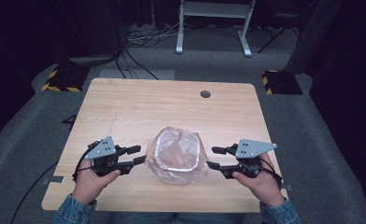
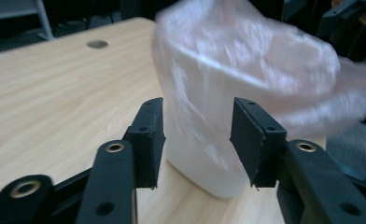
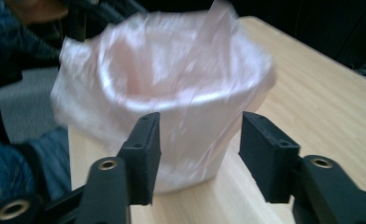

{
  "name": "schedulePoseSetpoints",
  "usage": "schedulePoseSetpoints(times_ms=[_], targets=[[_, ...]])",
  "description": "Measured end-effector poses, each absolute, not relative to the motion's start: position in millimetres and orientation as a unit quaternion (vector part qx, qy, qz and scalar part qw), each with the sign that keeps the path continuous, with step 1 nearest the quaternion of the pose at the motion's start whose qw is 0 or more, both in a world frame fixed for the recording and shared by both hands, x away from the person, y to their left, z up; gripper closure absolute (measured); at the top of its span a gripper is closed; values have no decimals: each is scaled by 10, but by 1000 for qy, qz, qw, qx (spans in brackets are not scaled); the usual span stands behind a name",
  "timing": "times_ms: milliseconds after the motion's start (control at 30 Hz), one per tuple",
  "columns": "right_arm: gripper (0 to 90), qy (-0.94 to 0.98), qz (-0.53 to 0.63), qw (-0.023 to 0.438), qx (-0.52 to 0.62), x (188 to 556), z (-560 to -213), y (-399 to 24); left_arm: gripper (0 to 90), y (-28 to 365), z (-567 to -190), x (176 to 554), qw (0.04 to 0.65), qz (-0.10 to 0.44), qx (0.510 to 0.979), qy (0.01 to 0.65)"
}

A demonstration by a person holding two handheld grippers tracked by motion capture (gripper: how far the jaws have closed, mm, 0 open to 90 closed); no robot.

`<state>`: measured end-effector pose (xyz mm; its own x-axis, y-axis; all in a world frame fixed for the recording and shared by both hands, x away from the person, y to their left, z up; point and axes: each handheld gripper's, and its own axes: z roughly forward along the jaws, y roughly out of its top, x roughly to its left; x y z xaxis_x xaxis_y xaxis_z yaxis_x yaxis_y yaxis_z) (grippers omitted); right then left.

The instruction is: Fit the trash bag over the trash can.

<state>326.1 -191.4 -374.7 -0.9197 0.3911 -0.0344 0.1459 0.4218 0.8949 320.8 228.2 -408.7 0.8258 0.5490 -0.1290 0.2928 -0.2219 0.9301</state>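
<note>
A small white bin (image 1: 176,157) lined with a thin pinkish plastic bag (image 1: 167,140) stands on the wooden table (image 1: 172,107), near its front edge. My left gripper (image 1: 141,155) is just left of it, jaws apart, tips close to the bag's overhang. To the bin's right, a short gap away, my right gripper (image 1: 210,157) points at it, also open. In the left gripper view the bin's white wall (image 2: 204,158) stands beyond the open jaws of the left gripper (image 2: 197,135). The right gripper view frames the bagged bin (image 3: 190,121) between the spread jaws of the right gripper (image 3: 197,149); nothing is pinched.
A round cable hole (image 1: 205,94) is in the table's far side. On the floor behind are a white desk frame (image 1: 214,28), loose cables (image 1: 144,37) and two yellow-and-black striped bases (image 1: 59,79) (image 1: 281,81). Grey carpet surrounds the table.
</note>
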Motion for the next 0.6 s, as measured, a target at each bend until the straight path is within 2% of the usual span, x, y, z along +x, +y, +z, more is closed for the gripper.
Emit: schedulePoseSetpoints(times_ms=[200, 267, 367, 400, 433, 467, 500, 567, 600], targets=[[415, 811, 529, 123, 218, 3471, -3733, -1818, 452, 2207, -4012, 3393, 578, 115, 748, 303], [404, 809, 528, 110, 232, 3560, -3769, -1739, 439, 2135, -4020, 3484, 577, 93, 747, 317], [396, 804, 536, 87, 243, 3670, -3809, -1641, 478, 2032, -4016, 3568, 569, 76, 751, 325], [424, 802, 537, 81, 248, 3699, -3813, -1620, 507, 2002, -4014, 3584, 567, 76, 754, 323], [489, 802, 538, 77, 249, 3724, -3812, -1606, 582, 1979, -4011, 3593, 562, 70, 759, 320], [603, 804, 536, 72, 247, 3744, -3807, -1596, 671, 1958, -4010, 3603, 561, 68, 762, 316], [671, 807, 533, 68, 244, 3753, -3797, -1589, 727, 1944, -4005, 3609, 557, 67, 766, 314], [769, 809, 529, 79, 244, 3760, -3774, -1575, 856, 1926, -4000, 3615, 555, 64, 770, 310], [822, 809, 527, 87, 244, 3757, -3755, -1577, 890, 1915, -3999, 3616, 553, 68, 771, 309]])
